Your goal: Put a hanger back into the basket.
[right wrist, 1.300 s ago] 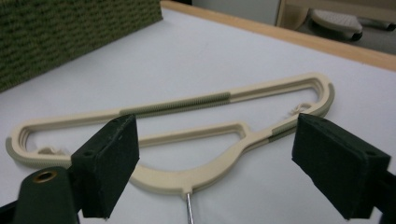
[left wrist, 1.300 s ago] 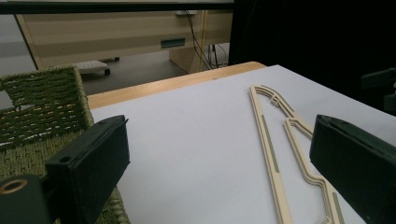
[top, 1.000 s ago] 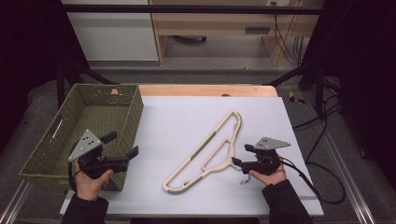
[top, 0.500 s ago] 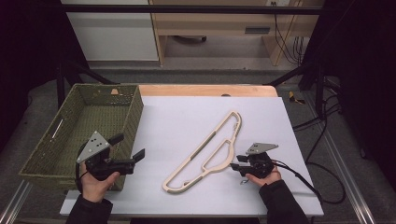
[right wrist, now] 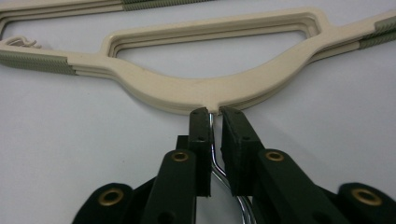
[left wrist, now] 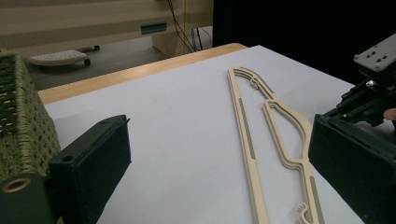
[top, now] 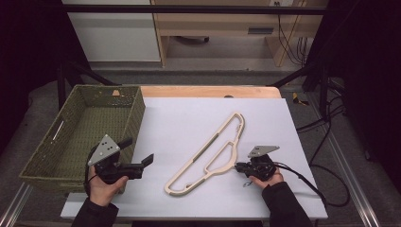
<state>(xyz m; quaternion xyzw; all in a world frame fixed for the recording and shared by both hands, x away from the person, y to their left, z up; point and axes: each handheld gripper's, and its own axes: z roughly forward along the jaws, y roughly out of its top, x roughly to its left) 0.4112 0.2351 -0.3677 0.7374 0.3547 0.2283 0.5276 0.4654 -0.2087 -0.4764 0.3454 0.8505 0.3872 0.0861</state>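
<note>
A cream plastic hanger (top: 208, 156) with grey-green grip strips lies flat and diagonal on the white table top (top: 189, 118). My right gripper (top: 238, 166) sits at the hanger's lower right. In the right gripper view, my right gripper (right wrist: 215, 114) has its jaws drawn in to a narrow slot around the hanger's chrome hook (right wrist: 216, 163), right below the hanger (right wrist: 224, 88) neck. My left gripper (top: 137, 151) hovers open just right of the basket, pointing at the hanger. Nothing lies between the wide jaws of my left gripper (left wrist: 219, 163); beyond them I see the hanger (left wrist: 247, 135).
An empty green woven basket (top: 137, 113) stands at the table's left; its corner (left wrist: 23, 126) is beside my left jaw. The other hand's gripper (left wrist: 373, 93) shows at the right of the left gripper view. Cables trail off the table's right edge (top: 307, 156).
My left gripper has moved right, from over the basket's near corner to the table beside it. My right gripper has edged slightly left and nearer at the hanger's hook. The hanger has stayed put.
</note>
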